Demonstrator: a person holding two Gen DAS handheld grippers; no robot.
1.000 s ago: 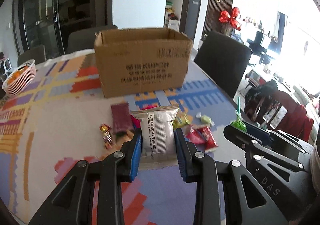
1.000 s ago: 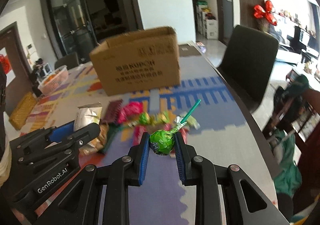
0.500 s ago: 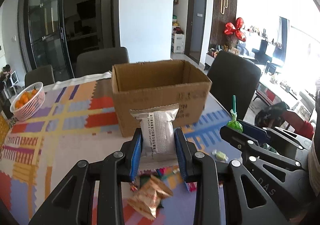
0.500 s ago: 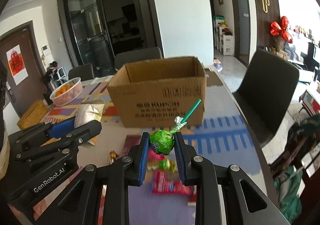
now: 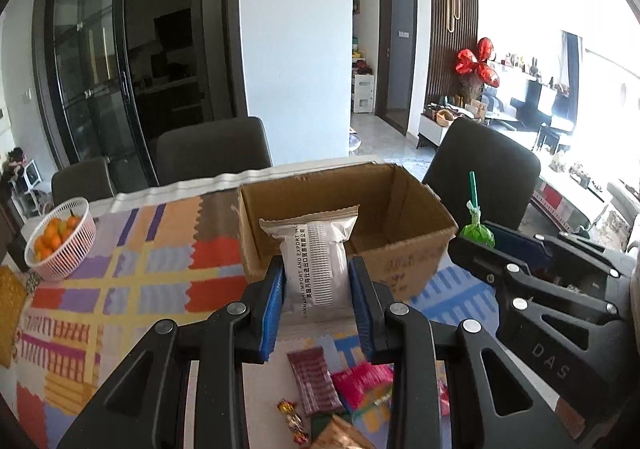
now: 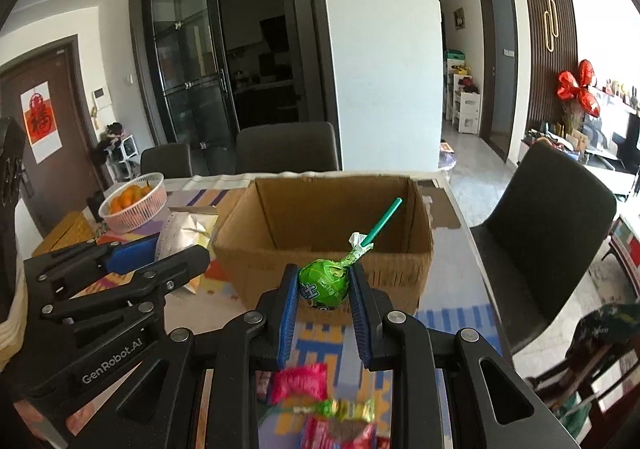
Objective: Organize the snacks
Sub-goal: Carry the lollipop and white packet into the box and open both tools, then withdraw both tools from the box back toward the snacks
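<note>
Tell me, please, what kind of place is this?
Most likely a home's dining area: a table under a colourful cloth with dark chairs around it, a basket of oranges, and a living room beyond.

A left gripper (image 5: pixel 316 285) clamps an upright silver snack packet (image 5: pixel 314 259) between its blue pads, held in front of an open cardboard box (image 5: pixel 404 261) on a table covered by a patterned cloth (image 5: pixel 132 281). To the right, the right gripper (image 5: pixel 478 239) pinches a green lollipop (image 5: pixel 476 231), its stick pointing up. Loose wrapped snacks (image 5: pixel 340 385) lie near the camera, and a white basket of oranges (image 5: pixel 64 249) sits at far left.
</note>
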